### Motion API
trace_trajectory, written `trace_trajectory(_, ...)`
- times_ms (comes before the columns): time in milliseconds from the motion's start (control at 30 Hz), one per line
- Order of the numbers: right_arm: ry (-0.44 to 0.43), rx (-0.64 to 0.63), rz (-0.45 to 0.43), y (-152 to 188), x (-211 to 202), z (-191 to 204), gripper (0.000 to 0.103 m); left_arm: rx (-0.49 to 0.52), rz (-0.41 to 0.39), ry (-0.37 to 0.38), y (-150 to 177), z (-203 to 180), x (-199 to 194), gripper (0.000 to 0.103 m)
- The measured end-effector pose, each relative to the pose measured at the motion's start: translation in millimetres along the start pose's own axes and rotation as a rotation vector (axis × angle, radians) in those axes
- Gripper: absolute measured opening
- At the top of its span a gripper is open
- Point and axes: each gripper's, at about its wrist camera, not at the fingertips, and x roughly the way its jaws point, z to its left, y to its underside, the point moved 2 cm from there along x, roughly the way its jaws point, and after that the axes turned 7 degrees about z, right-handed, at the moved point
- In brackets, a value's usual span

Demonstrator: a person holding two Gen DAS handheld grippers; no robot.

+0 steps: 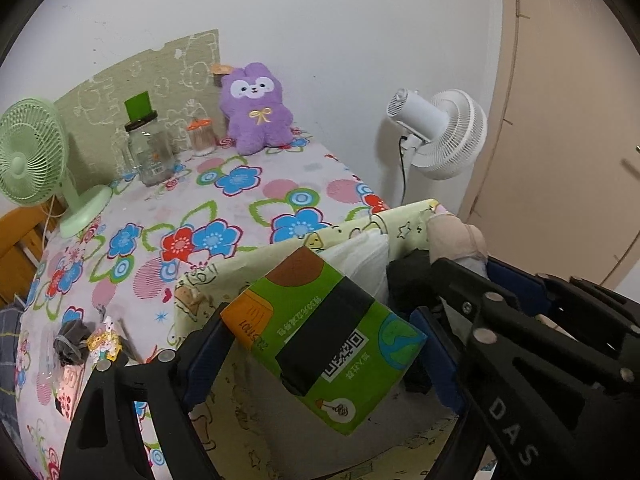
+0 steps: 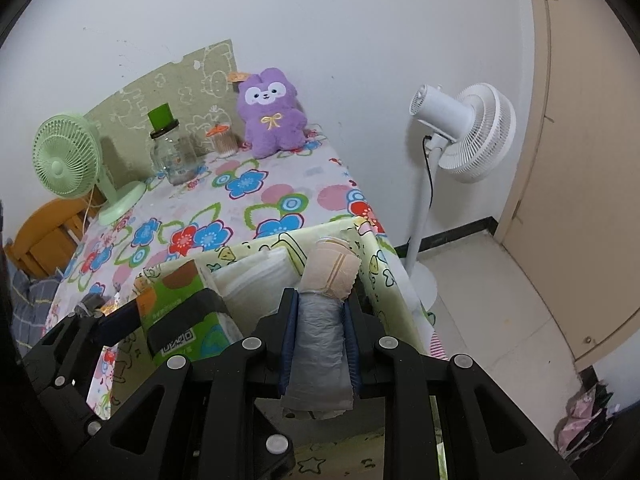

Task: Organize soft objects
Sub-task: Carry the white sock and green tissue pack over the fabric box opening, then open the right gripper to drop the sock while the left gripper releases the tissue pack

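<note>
- Where the floral table (image 2: 280, 196) ends at its right edge, bare floor lies beyond, a white fan (image 2: 472, 132) standing there
- Left gripper (image 1: 320, 344) clamps a green tissue pack (image 1: 328, 336) over the yellow bin (image 1: 404, 220)
- Right gripper (image 2: 318, 344) pinches a grey bag roll (image 2: 320, 344) above that bin

White wall (image 2: 320, 20), beige door (image 2: 580, 160)

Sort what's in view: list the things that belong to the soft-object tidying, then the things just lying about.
Job in hand:
green tissue pack in left tongs
grey-and-beige rolled bags in right tongs
yellow cartoon-print fabric bin
white tissue pack

Lying about:
purple plush bunny
green desk fan
white standing fan
glass jar
</note>
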Motion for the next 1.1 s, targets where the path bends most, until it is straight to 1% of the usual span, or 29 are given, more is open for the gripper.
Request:
trace_trajectory(100,-0.004,0.003,0.005,-0.9,2.0,-1.4,0.025,0.003,0.014,0.016,-0.3,-0.9,1.7,0.091)
trace_trajectory(200,-0.006,0.016,0.013,-1.9,3.8,-3.5,0.025,-0.006,-0.007,-0.014,-0.9,-1.7,0.0,0.094)
trace_trajectory(267,-0.006,0.018,0.015,-2.7,4.1,-4.4,0.026,-0.006,-0.004,-0.001,-0.5,-2.1,-0.2,0.097)
trace_trajectory(367,-0.003,0.018,0.017,-2.6,3.5,-4.7,0.03,-0.007,-0.004,0.001,-0.2,-2.5,-2.1,0.099)
trace_trajectory(467,0.012,0.012,0.011,-2.2,1.1,-3.7,0.036,-0.009,-0.003,-0.003,0.3,-2.1,-3.0,0.1)
trace_trajectory(500,0.01,0.01,0.009,-1.8,-0.1,-3.4,0.044,-0.008,-0.003,0.004,1.0,-2.5,-4.8,0.101)
trace_trajectory(533,0.0,0.011,0.006,-1.1,-1.7,-2.8,0.054,-0.009,-0.006,0.007,1.0,-2.5,-5.0,0.102)
trace_trajectory(600,-0.01,0.016,-0.006,0.0,-5.5,-2.0,0.062,-0.01,-0.014,0.006,3.2,-1.4,-8.6,0.102)
trace_trajectory(767,-0.007,0.006,-0.026,2.0,-15.8,2.6,0.064,-0.012,-0.03,0.005,7.4,0.4,-18.6,0.103)
trace_trajectory(900,-0.01,-0.005,-0.044,4.7,-25.6,8.0,0.067,-0.006,-0.059,0.001,11.9,1.2,-31.3,0.103)
trace_trajectory(1100,-0.011,-0.021,-0.079,8.5,-42.0,17.6,0.076,-0.008,-0.093,-0.011,15.9,6.8,-47.7,0.103)
